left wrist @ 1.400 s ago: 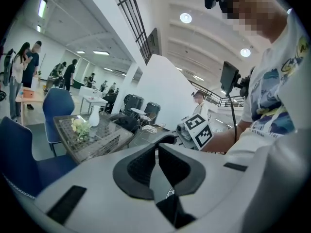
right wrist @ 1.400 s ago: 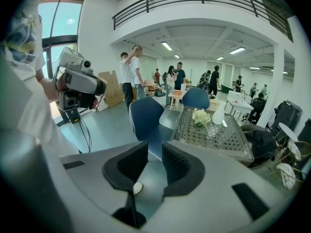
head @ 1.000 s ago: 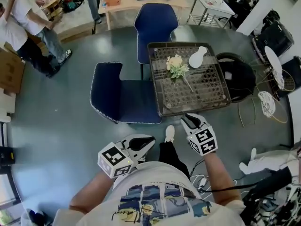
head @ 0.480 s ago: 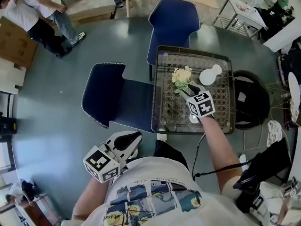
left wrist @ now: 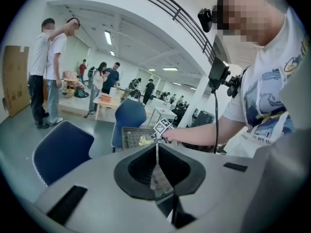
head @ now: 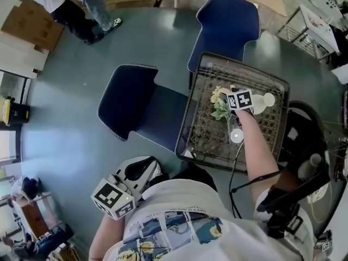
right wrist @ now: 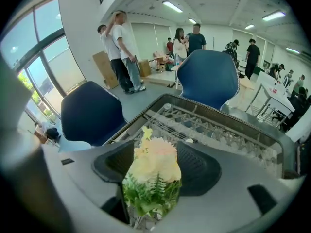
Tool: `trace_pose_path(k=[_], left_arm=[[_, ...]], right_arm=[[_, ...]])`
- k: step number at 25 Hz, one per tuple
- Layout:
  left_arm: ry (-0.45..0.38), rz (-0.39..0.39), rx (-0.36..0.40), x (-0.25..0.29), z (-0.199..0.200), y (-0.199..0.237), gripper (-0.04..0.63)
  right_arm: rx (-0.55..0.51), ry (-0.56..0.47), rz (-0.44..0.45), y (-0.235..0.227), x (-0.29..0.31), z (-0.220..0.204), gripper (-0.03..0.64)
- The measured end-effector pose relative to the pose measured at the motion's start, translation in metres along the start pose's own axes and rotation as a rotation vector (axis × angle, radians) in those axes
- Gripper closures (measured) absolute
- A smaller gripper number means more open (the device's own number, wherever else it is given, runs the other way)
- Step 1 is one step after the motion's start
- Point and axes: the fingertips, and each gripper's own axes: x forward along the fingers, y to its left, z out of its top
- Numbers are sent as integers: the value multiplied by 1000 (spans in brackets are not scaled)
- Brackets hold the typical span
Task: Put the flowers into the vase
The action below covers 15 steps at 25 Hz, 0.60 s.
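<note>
One view alone: white vase

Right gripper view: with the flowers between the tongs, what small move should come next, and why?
Probably close on the flowers: the tongs of the right gripper are opening around the bunch, pads not pressing it, and it lies on the table beside the vase.

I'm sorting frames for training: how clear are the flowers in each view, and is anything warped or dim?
Right gripper view: the flowers sit close and soft, pale petals washed out; the table rim bows and the corners go black. Head view: even light, flowers small but clear. Left gripper view: strong fisheye, flowers a tiny speck.
</note>
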Motion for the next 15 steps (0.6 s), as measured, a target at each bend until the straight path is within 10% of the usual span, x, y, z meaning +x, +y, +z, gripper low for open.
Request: trace_pose_path(k=[7, 15], left_arm=[[-14, 111, -11, -6, 5, 14, 584], [-6, 75, 24, 2, 12, 8, 584]], right_arm=[[44, 108, 65, -15, 43, -15, 366], [-1, -23, 22, -5, 3, 10, 538]])
